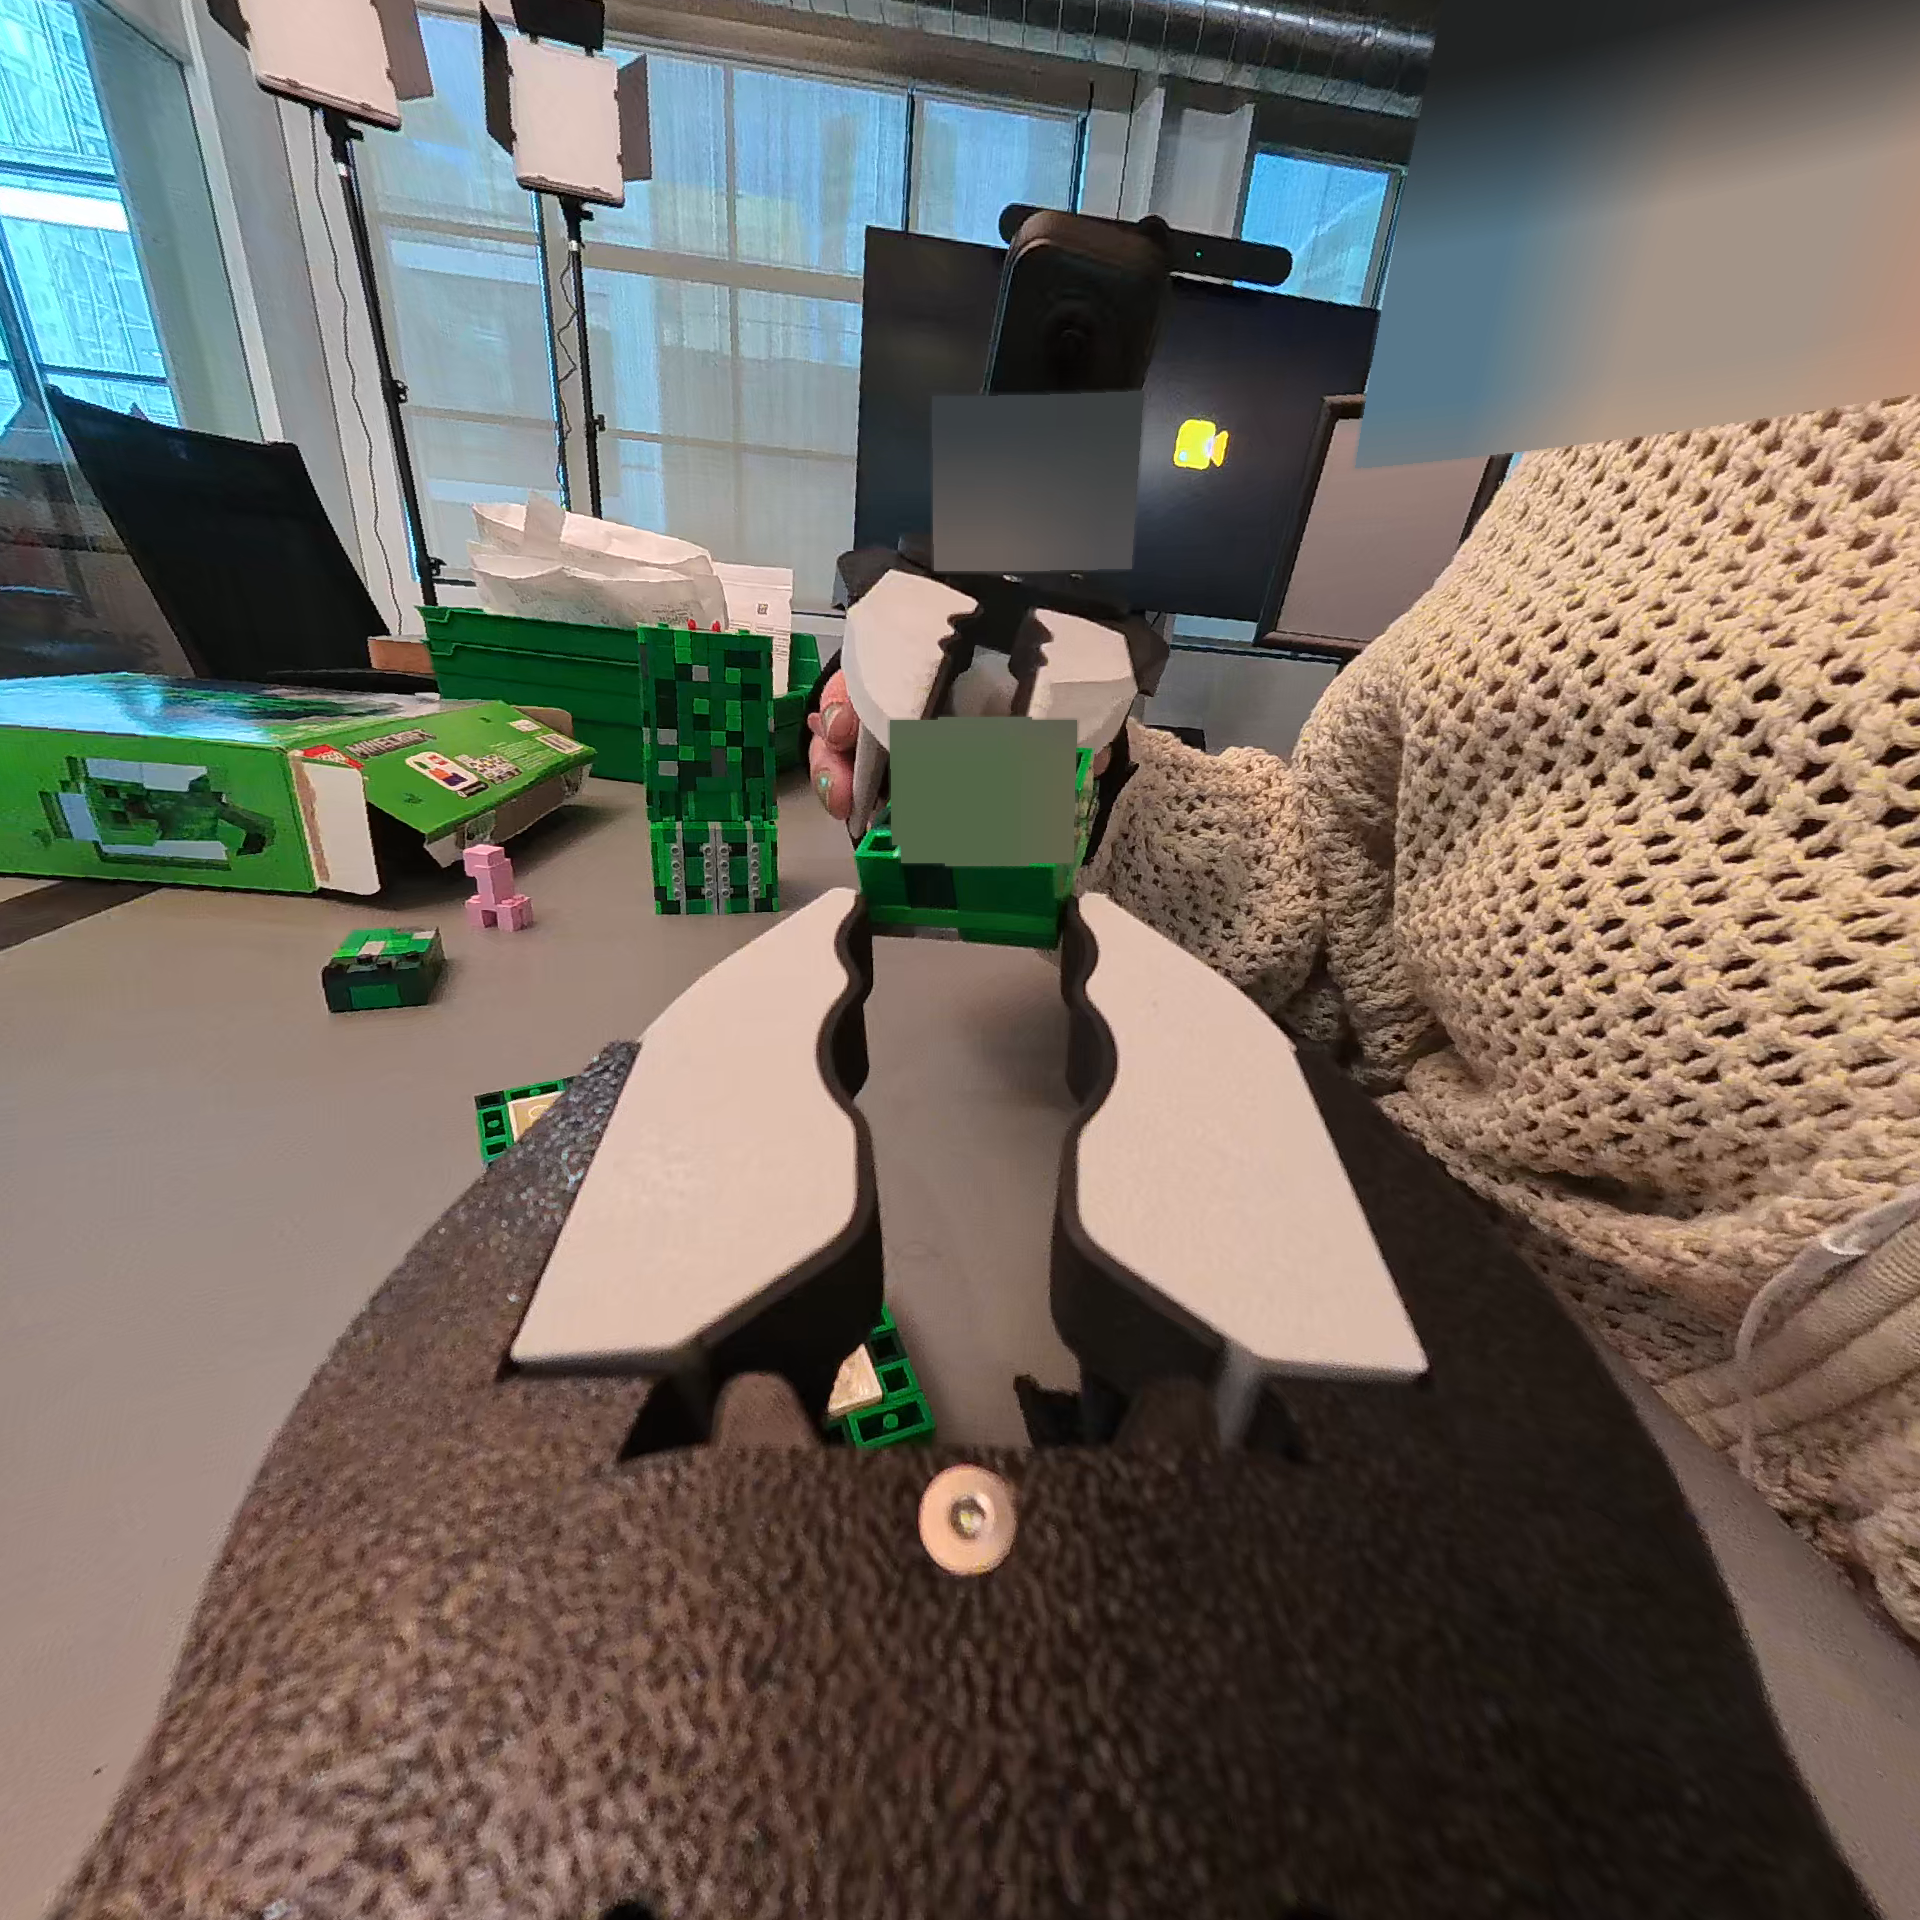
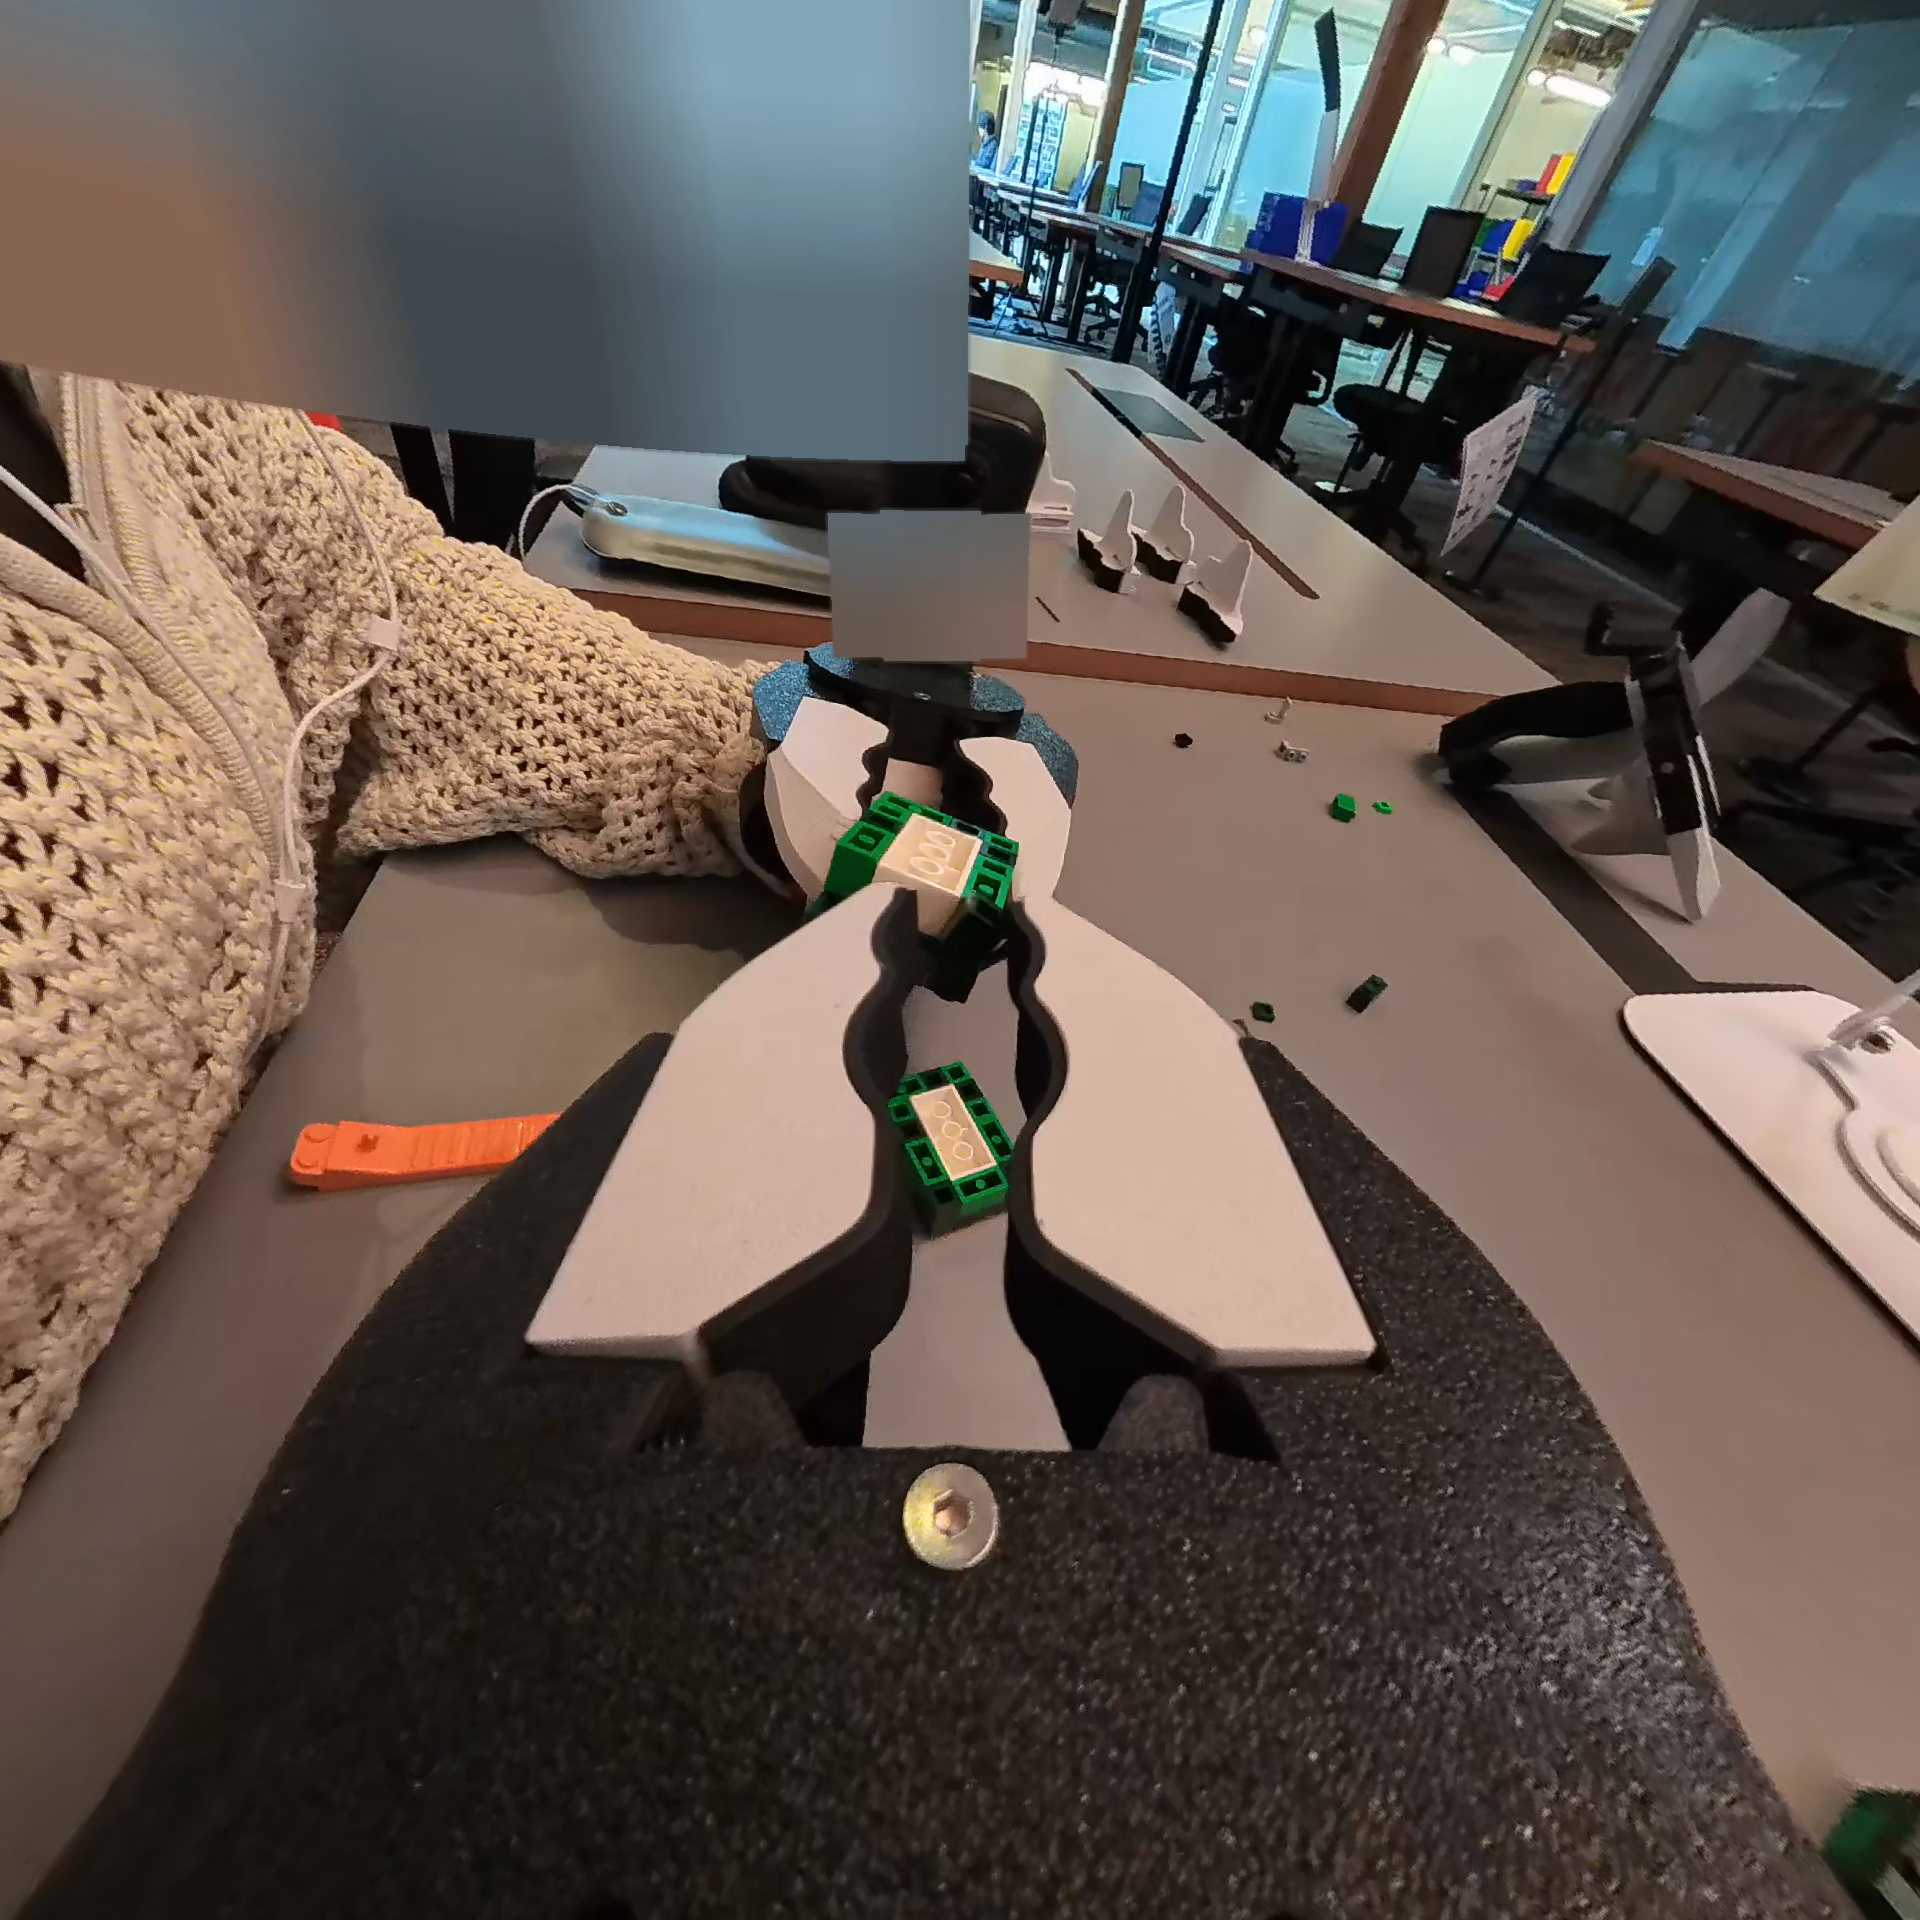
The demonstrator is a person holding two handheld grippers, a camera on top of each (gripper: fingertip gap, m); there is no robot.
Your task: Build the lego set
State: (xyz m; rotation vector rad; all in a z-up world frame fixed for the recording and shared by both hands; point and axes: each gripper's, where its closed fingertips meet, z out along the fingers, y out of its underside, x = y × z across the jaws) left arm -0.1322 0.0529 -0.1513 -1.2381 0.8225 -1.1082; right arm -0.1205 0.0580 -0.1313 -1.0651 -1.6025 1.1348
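Both claws pinched one green block assembly (image 2: 925,868) together, left gripper (image 1: 966,925) facing right gripper (image 2: 951,935); creeper body (image 1: 710,769) stood built, a matching foot block (image 2: 951,1143) and loose bits awaited.

Glossy plastic bricks (image 2: 951,1140); matt table (image 2: 1351,1143) (sweater (image 1: 1610,831) coarse-knit).

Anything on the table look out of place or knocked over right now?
Small green and black pieces lie scattered loose across the table, apart from the build. The set's box lies on its side, end flap torn open. Nothing looks spilled or broken.
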